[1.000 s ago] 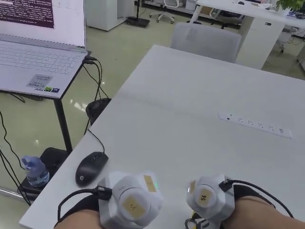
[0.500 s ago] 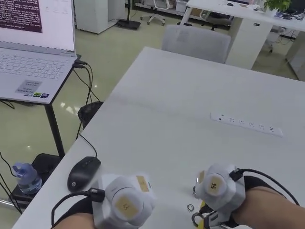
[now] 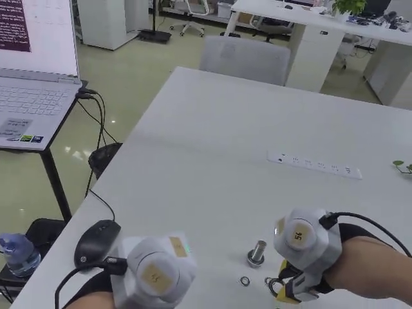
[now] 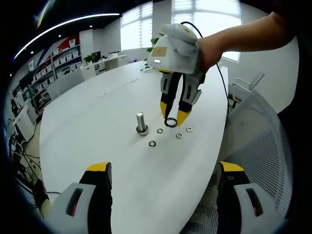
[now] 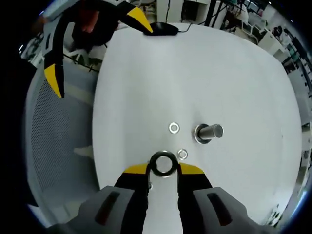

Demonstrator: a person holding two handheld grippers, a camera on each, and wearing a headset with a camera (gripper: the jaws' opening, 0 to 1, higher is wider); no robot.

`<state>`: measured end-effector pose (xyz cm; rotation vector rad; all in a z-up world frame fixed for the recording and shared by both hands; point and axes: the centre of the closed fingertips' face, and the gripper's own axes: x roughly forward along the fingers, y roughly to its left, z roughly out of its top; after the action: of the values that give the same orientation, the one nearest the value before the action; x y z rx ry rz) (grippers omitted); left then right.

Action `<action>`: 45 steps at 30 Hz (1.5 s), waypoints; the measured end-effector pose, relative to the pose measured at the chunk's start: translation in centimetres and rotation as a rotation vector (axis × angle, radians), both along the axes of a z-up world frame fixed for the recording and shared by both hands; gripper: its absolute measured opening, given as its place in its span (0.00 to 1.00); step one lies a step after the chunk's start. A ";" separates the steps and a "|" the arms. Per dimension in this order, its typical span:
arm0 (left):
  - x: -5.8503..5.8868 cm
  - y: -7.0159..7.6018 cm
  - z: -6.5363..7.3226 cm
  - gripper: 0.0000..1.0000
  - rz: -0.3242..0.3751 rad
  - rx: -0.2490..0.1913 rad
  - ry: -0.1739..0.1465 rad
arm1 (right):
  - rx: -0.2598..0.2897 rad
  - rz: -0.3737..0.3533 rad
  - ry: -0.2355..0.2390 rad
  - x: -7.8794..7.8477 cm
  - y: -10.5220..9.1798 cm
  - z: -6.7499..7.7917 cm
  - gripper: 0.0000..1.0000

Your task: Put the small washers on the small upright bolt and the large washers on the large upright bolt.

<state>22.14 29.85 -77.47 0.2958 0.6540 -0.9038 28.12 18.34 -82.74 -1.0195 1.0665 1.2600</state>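
Now the right gripper (image 5: 163,168) pinches a large washer (image 5: 153,164) at the lower centre of its own view. The upright bolt (image 5: 209,131) stands near, up and right. Farther off, the left gripper (image 4: 164,168) is spread wide.

The head view looks forward and down from above and behind both tongs, along the white bench (image 3: 257,141). The left tongs (image 3: 154,273) and right tongs (image 3: 286,293) sit close at its lower edge. The left gripper view sits low, looks out between its own wide-apart jaws and faces across the bench toward the right tongs, which are well apart from it. The right gripper view faces almost straight down, close over the bench, with the dark ring-shaped large washer (image 5: 163,164) pinched at its jaw tips. All three views share the upright steel bolt (image 3: 257,252) and the small silver washers (image 3: 244,280) just beside the right tongs' tips.
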 end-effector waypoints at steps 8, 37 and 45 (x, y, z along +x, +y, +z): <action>-0.2 -0.5 -0.3 0.93 -0.027 0.022 -0.010 | 0.010 -0.033 -0.017 1.3 0.0 0.6 0.22; 0.4 -0.7 -0.1 0.91 -0.035 0.026 -0.016 | 0.057 -0.077 -0.050 6.5 2.9 2.5 0.22; 0.2 -0.7 -0.1 0.91 -0.038 0.028 -0.016 | 0.063 -0.080 -0.046 6.9 3.5 2.0 0.22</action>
<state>22.38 29.15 -77.62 0.3414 0.6489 -0.9288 35.03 21.80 -80.76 -0.9451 1.0160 1.1928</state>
